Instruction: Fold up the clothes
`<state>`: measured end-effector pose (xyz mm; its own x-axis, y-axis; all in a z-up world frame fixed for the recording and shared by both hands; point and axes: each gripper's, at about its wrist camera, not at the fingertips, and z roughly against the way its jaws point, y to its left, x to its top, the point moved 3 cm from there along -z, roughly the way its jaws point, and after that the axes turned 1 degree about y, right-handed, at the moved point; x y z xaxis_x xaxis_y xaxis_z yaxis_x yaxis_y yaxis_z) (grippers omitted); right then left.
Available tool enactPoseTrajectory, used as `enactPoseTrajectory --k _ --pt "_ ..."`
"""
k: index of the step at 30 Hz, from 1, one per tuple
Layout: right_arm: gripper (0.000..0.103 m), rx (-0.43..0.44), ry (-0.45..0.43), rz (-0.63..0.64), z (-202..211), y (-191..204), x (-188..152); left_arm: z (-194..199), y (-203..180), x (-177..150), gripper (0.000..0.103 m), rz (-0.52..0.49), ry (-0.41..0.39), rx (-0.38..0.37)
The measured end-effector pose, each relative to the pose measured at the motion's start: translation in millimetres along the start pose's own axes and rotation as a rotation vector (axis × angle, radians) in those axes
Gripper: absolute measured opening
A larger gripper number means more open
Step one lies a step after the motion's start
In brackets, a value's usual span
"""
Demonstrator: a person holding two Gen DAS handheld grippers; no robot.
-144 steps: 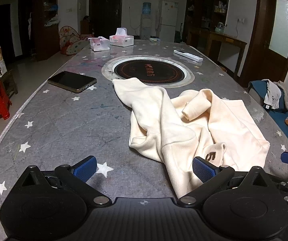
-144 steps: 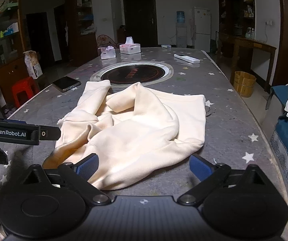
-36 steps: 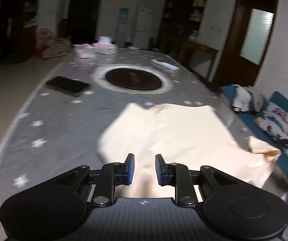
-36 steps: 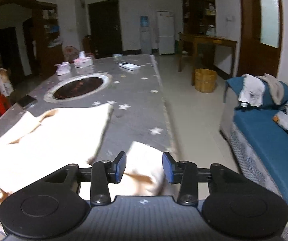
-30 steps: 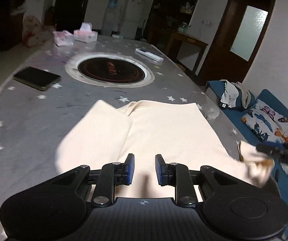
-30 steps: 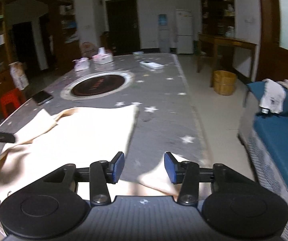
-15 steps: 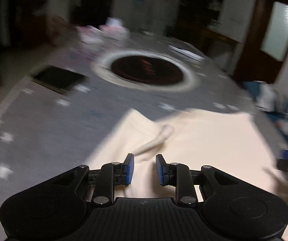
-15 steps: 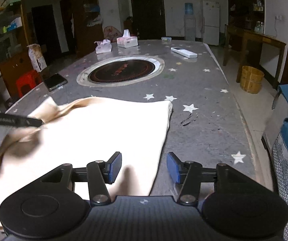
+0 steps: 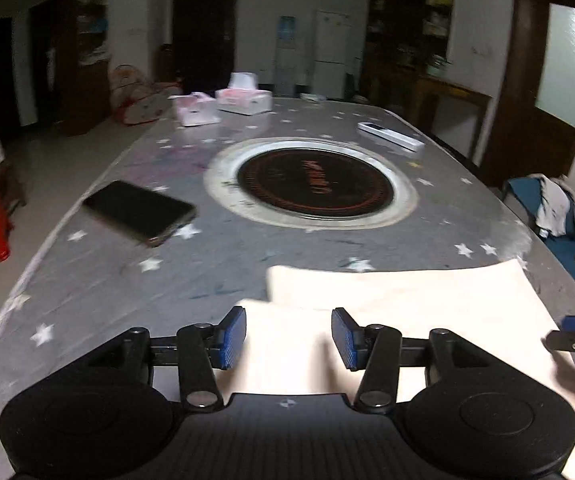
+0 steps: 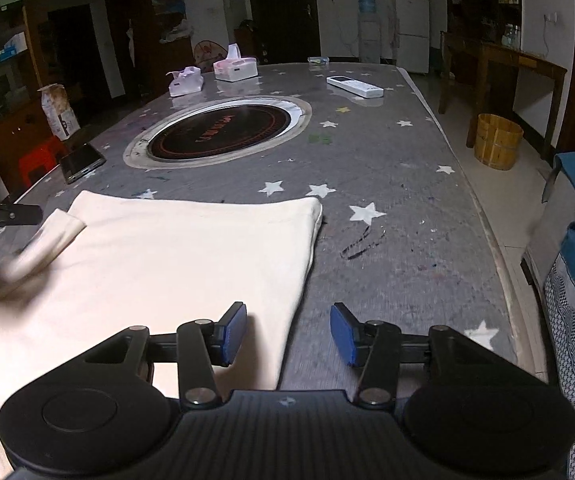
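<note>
The left gripper (image 9: pixel 288 338) is seen with its jaws partly open and nothing held between them; the cream shirt (image 9: pixel 407 304) lies under its blue pads (image 9: pixel 231 338). The right gripper (image 10: pixel 287 334) is also held partly open and empty, right over the right edge of the shirt (image 10: pixel 175 256). The shirt is soft, smooth cloth, spread flat near the front edge of the grey table (image 10: pixel 387 184), which is dotted with white stars. A round black cooker (image 10: pixel 215 130) with a shiny ring is set in the middle of the table. A flat black phone (image 9: pixel 139 212) is placed near the left edge.
</note>
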<state>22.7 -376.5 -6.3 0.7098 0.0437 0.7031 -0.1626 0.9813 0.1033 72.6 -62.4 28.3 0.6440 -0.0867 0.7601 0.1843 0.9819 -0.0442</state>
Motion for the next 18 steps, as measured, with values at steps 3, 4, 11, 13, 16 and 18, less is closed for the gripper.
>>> enactPoseTrajectory --k 3,4,11,13,16,18 --pt "0.043 -0.007 0.002 -0.010 -7.7 -5.3 6.6 -22.3 -1.5 7.6 0.051 -0.025 0.021 0.036" --pt "0.040 -0.010 0.002 -0.015 -10.4 -7.4 9.6 -29.4 -0.5 9.1 0.051 -0.027 0.035 0.042" --pt "0.023 -0.001 0.007 -0.009 -36.1 -10.2 33.3 -60.1 11.1 10.6 0.033 -0.010 0.102 0.025" --pt "0.014 0.010 0.010 0.006 -44.1 -7.6 39.9 -62.9 11.1 13.5 0.018 -0.021 0.097 0.009" --pt "0.006 0.016 0.011 0.043 -55.5 -1.7 51.7 -68.6 11.3 18.9 0.009 -0.049 0.082 0.018" --pt "0.005 0.011 0.004 0.072 -63.5 3.7 60.6 -73.1 12.8 22.6 0.008 -0.064 0.071 0.034"
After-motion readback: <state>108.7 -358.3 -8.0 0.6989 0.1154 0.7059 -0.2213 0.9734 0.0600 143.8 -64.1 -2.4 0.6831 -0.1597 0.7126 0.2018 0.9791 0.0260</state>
